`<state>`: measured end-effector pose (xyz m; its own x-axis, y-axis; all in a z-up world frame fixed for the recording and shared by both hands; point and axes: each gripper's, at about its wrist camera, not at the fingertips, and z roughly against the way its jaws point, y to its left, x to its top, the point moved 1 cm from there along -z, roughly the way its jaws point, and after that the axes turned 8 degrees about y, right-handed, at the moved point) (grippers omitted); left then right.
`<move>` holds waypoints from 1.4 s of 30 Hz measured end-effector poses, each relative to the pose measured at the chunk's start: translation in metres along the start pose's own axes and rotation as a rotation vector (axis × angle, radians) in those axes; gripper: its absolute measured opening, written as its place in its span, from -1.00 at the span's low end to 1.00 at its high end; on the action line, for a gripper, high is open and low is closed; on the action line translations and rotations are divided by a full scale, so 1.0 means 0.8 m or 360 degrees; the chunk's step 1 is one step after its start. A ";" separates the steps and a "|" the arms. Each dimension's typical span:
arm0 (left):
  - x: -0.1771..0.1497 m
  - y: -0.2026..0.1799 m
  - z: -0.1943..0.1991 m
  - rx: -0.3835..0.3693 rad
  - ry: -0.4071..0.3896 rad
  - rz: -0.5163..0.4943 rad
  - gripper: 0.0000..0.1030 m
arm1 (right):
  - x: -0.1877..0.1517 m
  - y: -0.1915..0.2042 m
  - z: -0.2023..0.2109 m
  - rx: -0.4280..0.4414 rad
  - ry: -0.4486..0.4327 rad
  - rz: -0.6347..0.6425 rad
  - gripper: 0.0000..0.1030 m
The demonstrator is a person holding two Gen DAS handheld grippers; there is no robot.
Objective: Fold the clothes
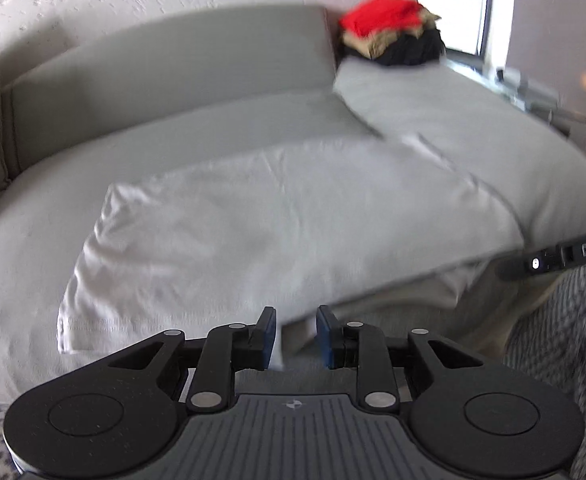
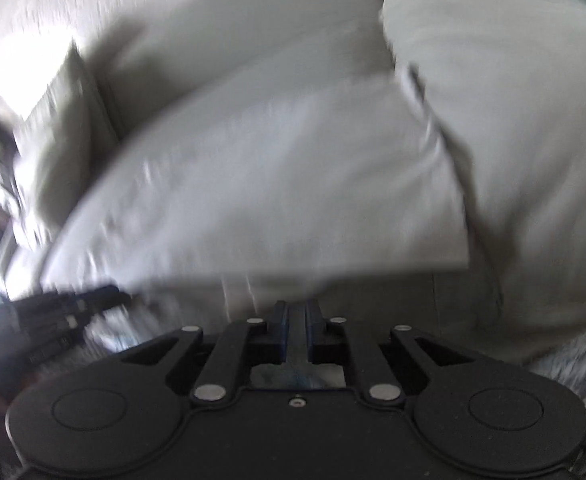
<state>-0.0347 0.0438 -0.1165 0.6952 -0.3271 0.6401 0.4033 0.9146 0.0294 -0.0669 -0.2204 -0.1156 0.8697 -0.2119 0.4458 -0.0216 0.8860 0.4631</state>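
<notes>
Left claw [image 1: 296,336] part open at the couch edge, a bit of white cloth between its fingers, grip not clear

White shirt [image 1: 253,232] lies flat on the grey couch [image 1: 173,64], dead ahead of both claws, long side running left to right; right claw [image 2: 296,330] nearly shut, can't tell if it pinches anything, near the shirt's front edge, and a pile of clothes [image 1: 391,32] sits far back right
</notes>
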 end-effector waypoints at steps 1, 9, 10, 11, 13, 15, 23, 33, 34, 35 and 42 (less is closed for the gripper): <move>0.005 -0.001 -0.002 0.0008 -0.0029 0.0003 -0.49 | 0.007 -0.005 0.002 -0.0028 -0.0059 -0.0039 -0.82; 0.056 -0.007 -0.055 -0.0011 -0.0019 0.0042 -0.50 | 0.052 -0.054 -0.022 -0.0015 -0.0222 -0.0422 -0.80; 0.055 -0.007 -0.059 -0.0010 0.0004 0.0055 -0.49 | 0.057 -0.061 -0.029 0.0010 -0.0211 -0.0477 -0.80; 0.054 -0.005 -0.062 -0.0004 0.0022 0.0064 -0.47 | 0.061 -0.068 -0.035 0.0036 -0.0200 -0.0531 -0.80; 0.051 -0.003 -0.067 0.0007 0.0059 0.0081 -0.43 | 0.065 -0.083 -0.045 0.0063 -0.0189 -0.0627 -1.00; 0.048 0.000 -0.064 0.0007 0.0059 0.0101 -0.42 | 0.057 -0.094 -0.035 -0.0100 -0.0218 -0.0675 -1.00; 0.036 0.015 -0.045 -0.0005 0.0020 0.0179 -0.46 | 0.027 -0.091 0.003 -0.0107 -0.0280 -0.0585 -0.90; 0.036 0.012 -0.042 0.0021 0.0001 0.0181 -0.46 | -0.011 -0.082 0.005 0.0453 -0.0170 -0.0743 -0.26; 0.036 0.011 -0.043 0.0030 0.0001 0.0173 -0.46 | -0.017 -0.084 -0.002 0.0504 -0.0128 -0.0806 -0.26; 0.036 0.011 -0.044 0.0039 0.0005 0.0164 -0.45 | -0.024 -0.086 -0.007 0.0538 -0.0094 -0.0870 -0.25; 0.036 0.013 -0.052 0.0046 0.0039 0.0188 -0.43 | -0.048 -0.112 -0.033 0.0644 -0.0069 -0.1189 -0.30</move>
<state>0.0144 0.0341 -0.1296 0.7514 -0.2220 0.6214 0.3008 0.9534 -0.0230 -0.0851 -0.2805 -0.1945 0.7061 -0.7055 -0.0607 0.3686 0.2931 0.8822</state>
